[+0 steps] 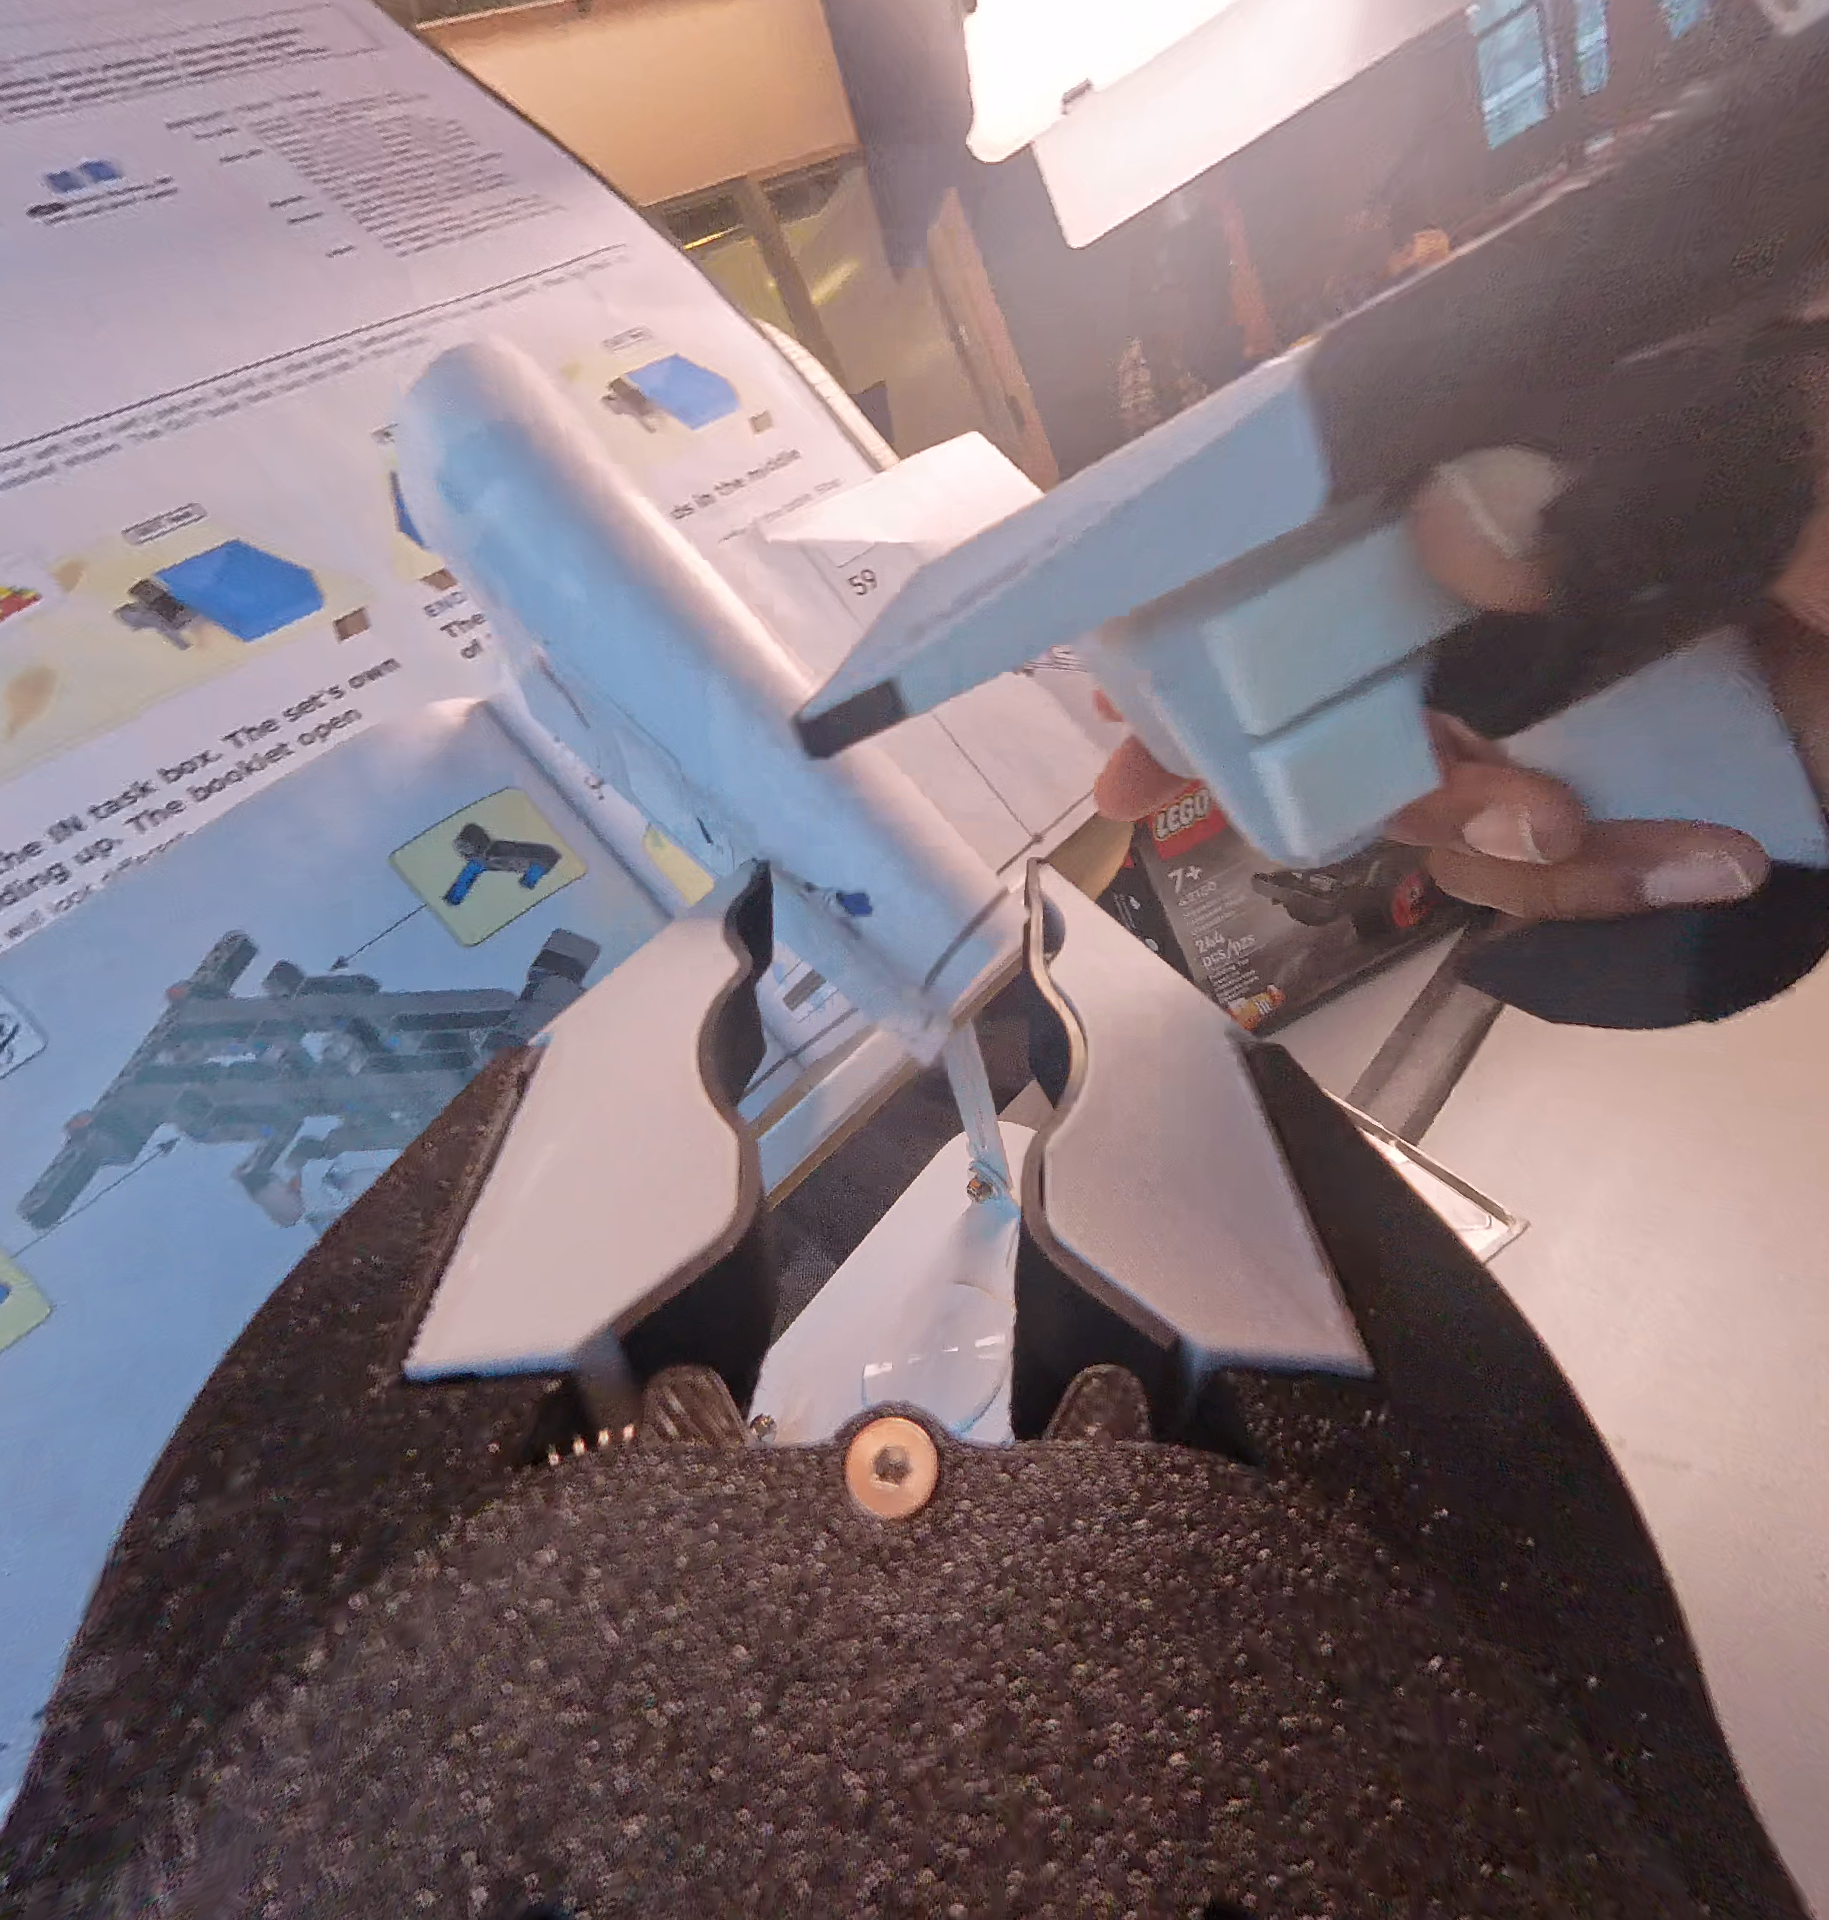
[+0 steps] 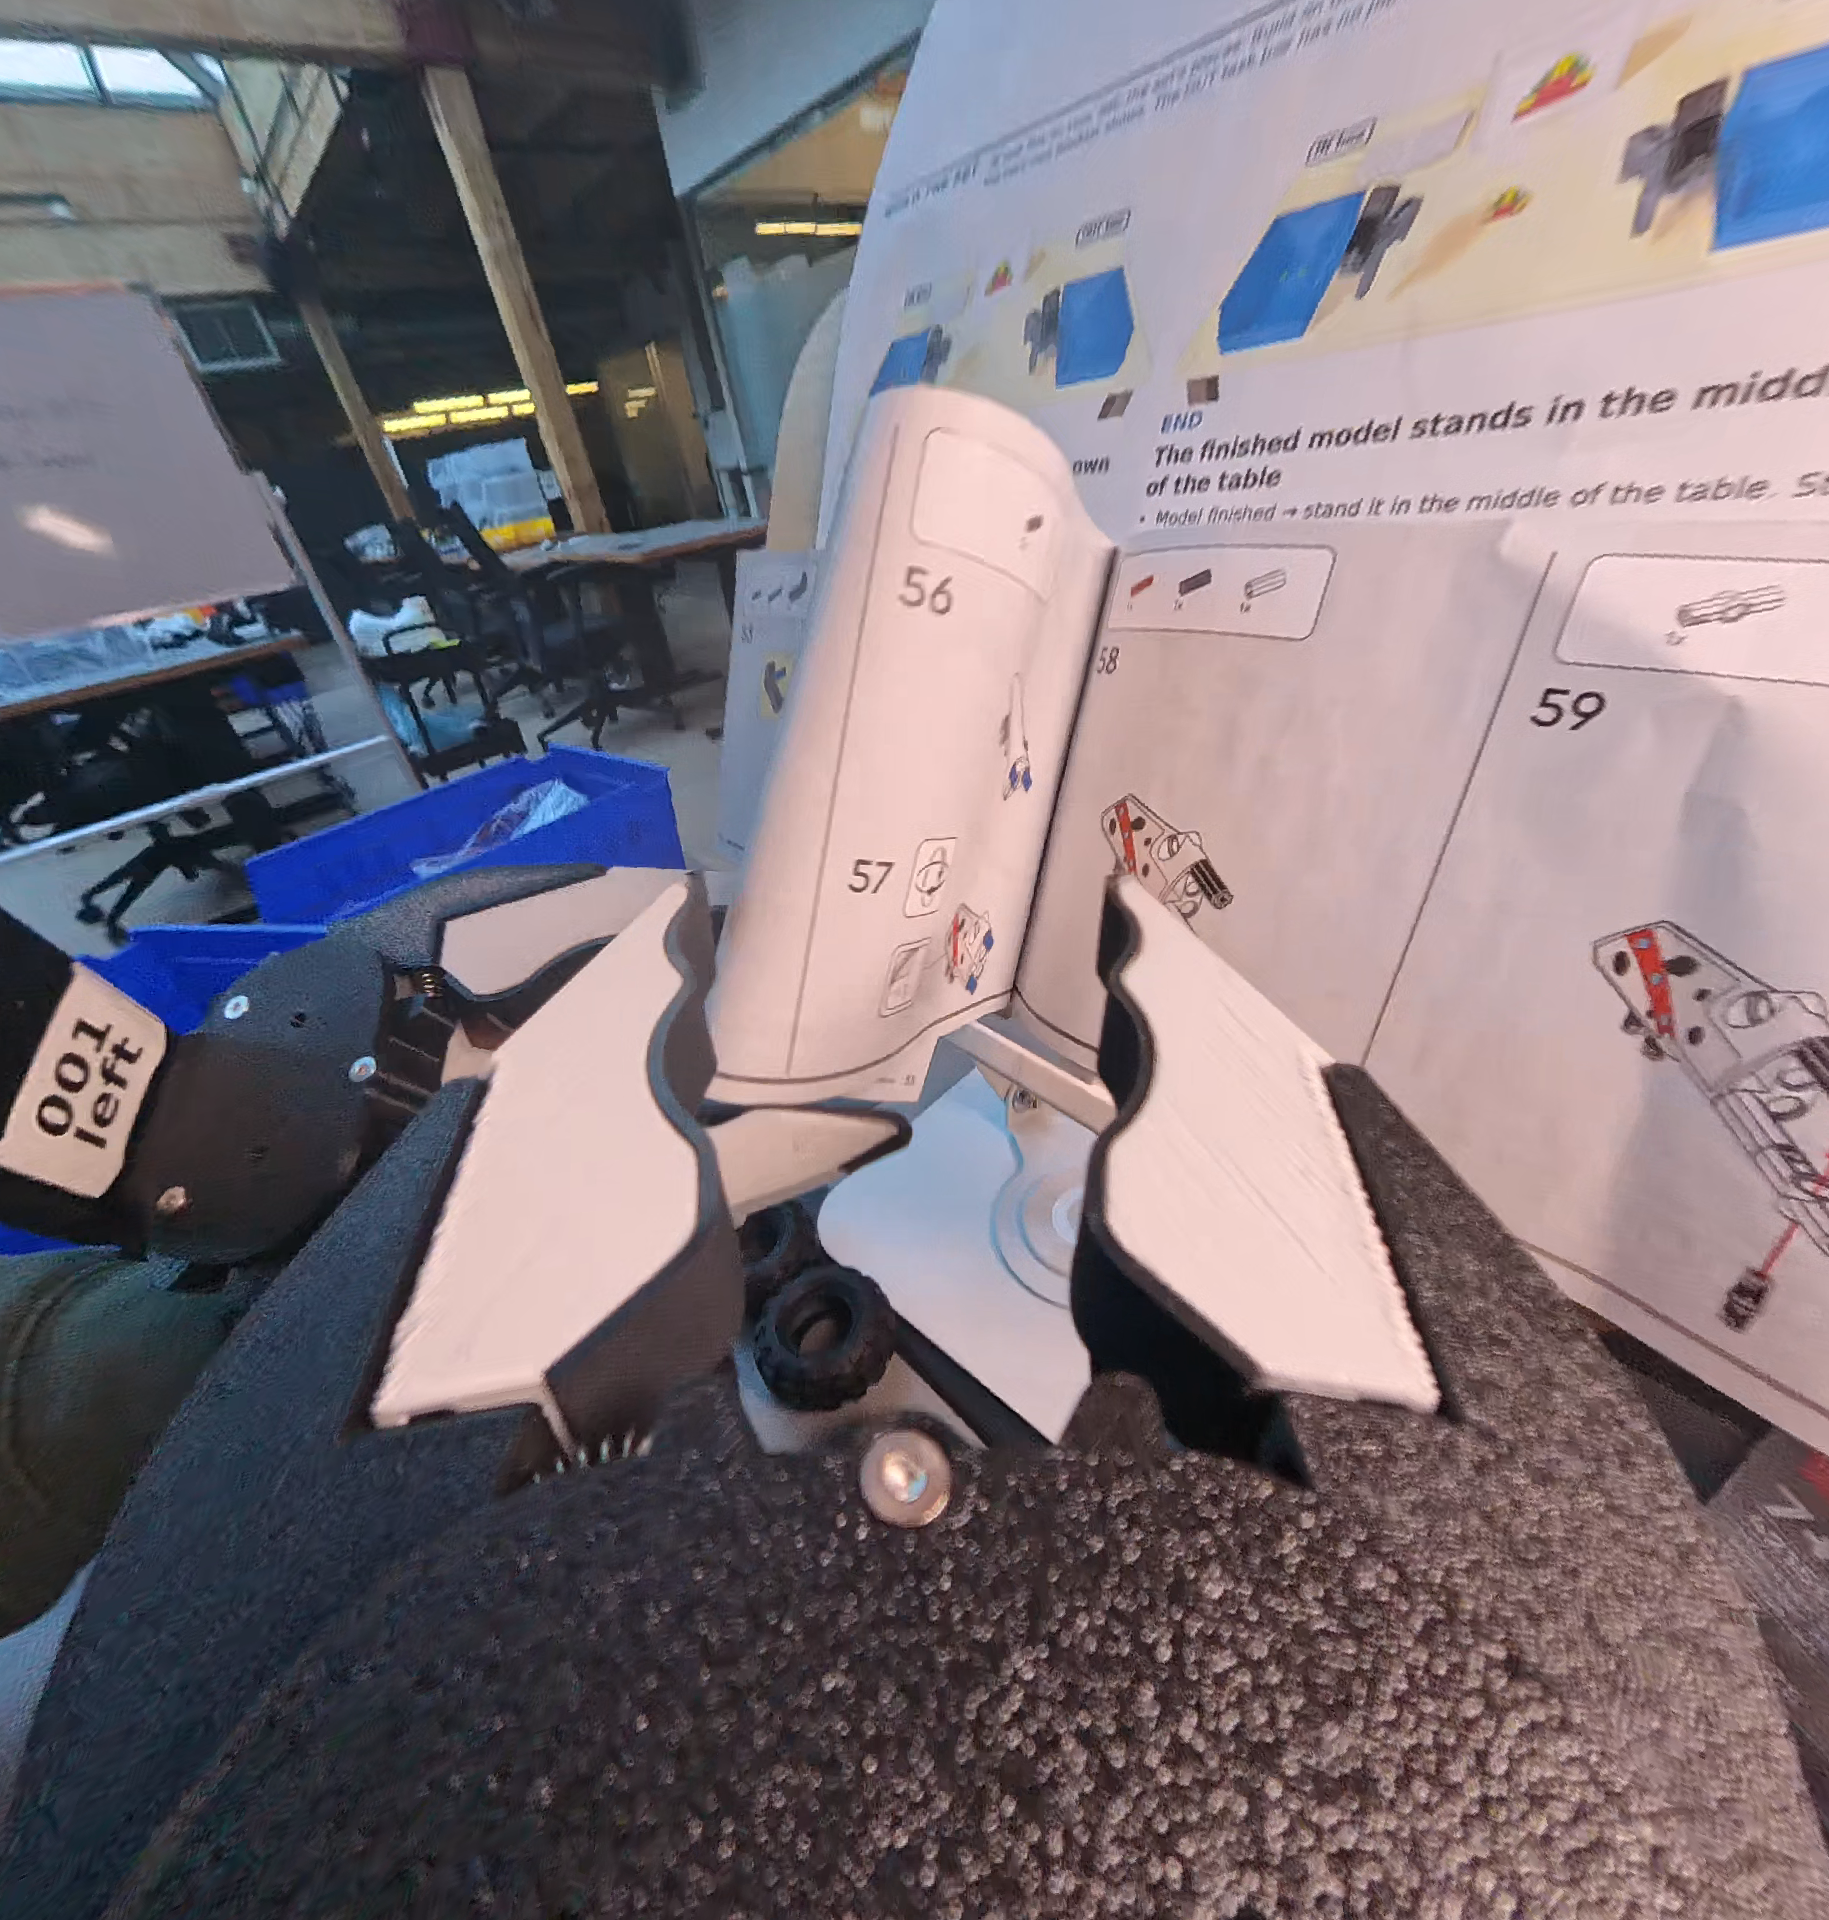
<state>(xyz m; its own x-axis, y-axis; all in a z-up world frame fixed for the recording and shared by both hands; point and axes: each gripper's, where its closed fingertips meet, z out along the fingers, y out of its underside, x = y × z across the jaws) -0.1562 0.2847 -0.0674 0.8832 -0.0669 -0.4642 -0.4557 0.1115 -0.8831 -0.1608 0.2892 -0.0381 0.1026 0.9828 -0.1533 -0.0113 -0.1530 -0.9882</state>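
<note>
Left claw [image 1: 894, 925]: jaws apart, a curled booklet page [image 1: 661, 665] between the tips, no clear pinch
Right claw [image 2: 905, 940]: jaws wide, bowed page [image 2: 920, 748] rising between them, ungripped
Booklet: thin matte paper, propped upright at frame centre
Tyre [image 2: 822, 1340]: small, black, knobbly rubber, low between right fingers
Bin [image 2: 453, 831]: blue plastic, left

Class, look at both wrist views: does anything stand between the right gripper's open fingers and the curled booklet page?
Nothing visible does. The right gripper is open, and the curled booklet page rises just beyond its fingertips. The left gripper, also open, meets the same page from the other side. Small black tyres lie lower, clear of that gap.
</note>
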